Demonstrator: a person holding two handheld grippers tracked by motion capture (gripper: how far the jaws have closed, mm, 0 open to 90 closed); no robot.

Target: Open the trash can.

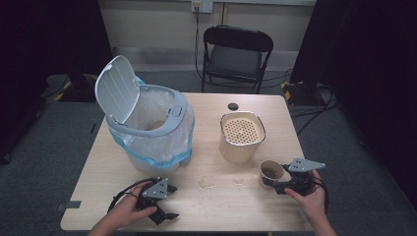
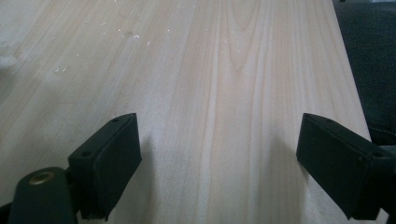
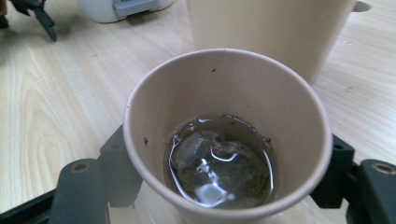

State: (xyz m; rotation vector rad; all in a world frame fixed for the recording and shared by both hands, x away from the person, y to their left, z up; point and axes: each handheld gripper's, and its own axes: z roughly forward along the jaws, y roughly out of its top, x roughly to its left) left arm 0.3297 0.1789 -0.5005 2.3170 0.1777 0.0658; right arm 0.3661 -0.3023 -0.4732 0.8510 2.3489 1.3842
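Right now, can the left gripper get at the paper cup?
Probably not directly: the left gripper sits at the table's near left, fingers open on bare wood, while the paper cup stands between the right gripper fingers.

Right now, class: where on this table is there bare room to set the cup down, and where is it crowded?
Bare wood lies along the near edge, between the left gripper and the paper cup. Crowded: the far half, with the bin and strainer pot; small spills mark the middle.
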